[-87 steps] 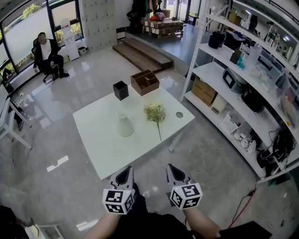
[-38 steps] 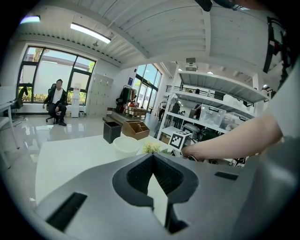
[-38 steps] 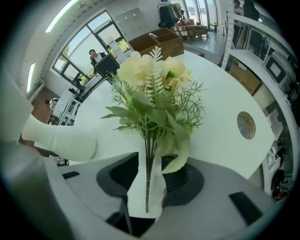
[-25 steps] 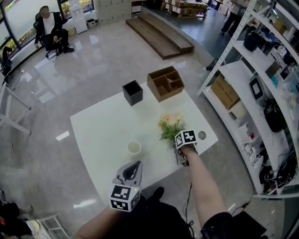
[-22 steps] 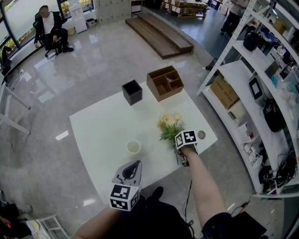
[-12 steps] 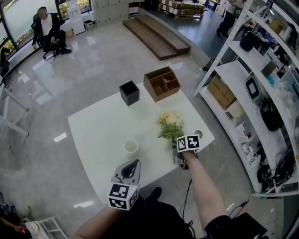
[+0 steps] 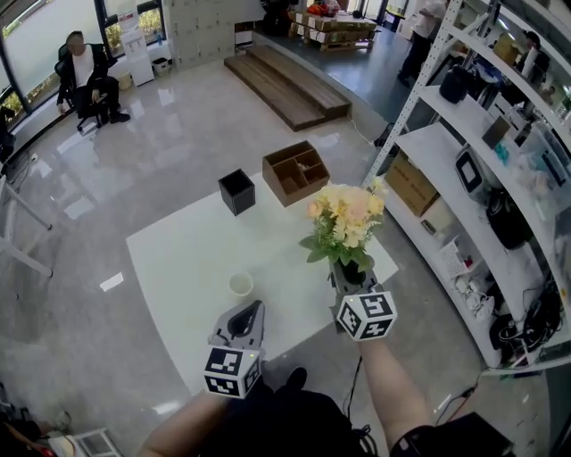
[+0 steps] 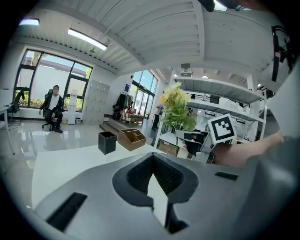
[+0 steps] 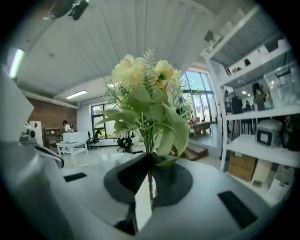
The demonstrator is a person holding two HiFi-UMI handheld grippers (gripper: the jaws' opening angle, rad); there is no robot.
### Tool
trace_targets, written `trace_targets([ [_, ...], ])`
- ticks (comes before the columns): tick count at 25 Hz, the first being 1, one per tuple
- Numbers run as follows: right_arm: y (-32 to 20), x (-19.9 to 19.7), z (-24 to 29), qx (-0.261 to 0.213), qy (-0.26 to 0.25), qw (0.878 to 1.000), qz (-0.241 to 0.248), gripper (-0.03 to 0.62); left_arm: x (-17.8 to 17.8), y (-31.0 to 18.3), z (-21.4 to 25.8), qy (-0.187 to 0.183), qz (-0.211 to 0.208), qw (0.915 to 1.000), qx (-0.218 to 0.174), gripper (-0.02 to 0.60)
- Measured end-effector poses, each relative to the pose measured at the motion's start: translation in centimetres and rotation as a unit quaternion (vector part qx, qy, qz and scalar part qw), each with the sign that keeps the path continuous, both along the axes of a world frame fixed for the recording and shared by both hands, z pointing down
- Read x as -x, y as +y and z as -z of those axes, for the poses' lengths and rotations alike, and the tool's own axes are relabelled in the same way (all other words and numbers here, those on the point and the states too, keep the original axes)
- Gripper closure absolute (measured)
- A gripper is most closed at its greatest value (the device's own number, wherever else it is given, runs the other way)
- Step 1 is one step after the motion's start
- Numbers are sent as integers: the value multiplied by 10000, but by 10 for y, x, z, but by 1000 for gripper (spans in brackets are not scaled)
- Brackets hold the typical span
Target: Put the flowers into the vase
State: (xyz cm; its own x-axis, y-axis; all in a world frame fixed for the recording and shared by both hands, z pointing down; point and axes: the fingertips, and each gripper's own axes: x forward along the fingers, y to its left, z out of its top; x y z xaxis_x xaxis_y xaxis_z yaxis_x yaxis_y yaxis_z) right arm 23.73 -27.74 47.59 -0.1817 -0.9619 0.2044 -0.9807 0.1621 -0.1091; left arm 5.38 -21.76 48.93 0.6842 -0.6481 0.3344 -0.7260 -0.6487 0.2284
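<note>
Light, floppy and top-heavy, the flowers want pinching low on the thin stem, where the right tool is clamped; the left tool seems closed, empty

We stand in a bright hall with a glossy grey floor, tall windows along the far left wall and strip lights on a white ribbed ceiling. A white desk sits in the middle and white metal shelving runs down the right side. A low wooden platform lies beyond the desk, and a seated person is near the windows.
</note>
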Motion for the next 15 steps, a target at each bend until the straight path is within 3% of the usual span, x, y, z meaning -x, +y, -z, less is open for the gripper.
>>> trace_targets([
  [4, 22, 10, 42, -813, 309, 9962, -68, 569, -5, -4, 12, 72, 23, 9999, -141, 578],
  [9, 41, 21, 61, -997, 351, 9944, 65, 569, -6, 1, 26, 130, 59, 9995, -284, 578],
  [15, 35, 60, 69, -1192, 216, 9909, 589, 569, 15, 1, 32, 154, 440, 9978, -467, 578],
])
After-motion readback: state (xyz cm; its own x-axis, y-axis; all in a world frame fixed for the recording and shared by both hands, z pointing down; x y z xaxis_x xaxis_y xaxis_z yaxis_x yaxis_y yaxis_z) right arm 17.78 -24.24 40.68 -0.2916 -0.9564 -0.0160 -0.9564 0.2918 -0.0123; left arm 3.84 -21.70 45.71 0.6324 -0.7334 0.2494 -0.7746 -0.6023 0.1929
